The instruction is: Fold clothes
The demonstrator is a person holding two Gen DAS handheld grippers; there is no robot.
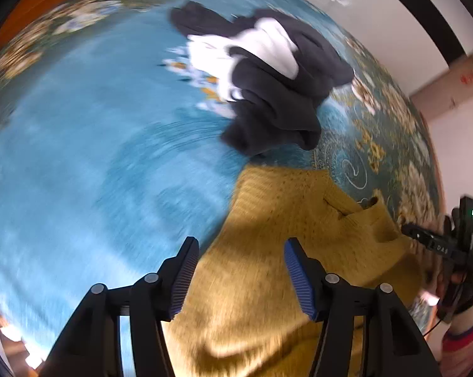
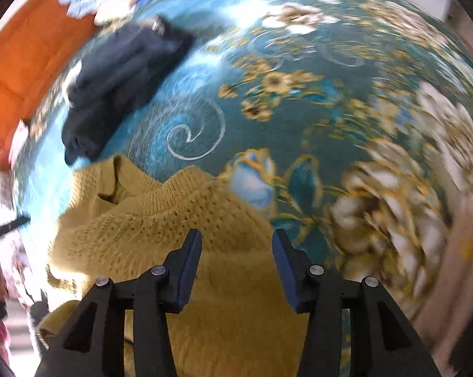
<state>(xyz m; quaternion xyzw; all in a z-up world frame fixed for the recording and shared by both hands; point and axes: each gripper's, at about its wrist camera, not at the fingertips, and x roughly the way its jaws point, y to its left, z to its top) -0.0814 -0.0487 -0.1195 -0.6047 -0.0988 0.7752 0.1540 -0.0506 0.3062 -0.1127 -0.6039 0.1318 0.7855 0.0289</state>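
Sweater (image 1: 283, 251), mustard knit, lay spread on the blue floral carpet (image 1: 95, 157) at near right in the left wrist view, flat enough to fold. Left gripper (image 1: 239, 278) hung over its left edge, jaws released and empty, apparently placed to take that edge. Dark-and-white garment heap (image 1: 267, 78) waited farther off, clear of the working area. In the right wrist view, the sweater (image 2: 161, 229) showed its neckline on the far side. Right gripper (image 2: 238, 271) stood above the right shoulder edge, jaws parted, nothing between them.
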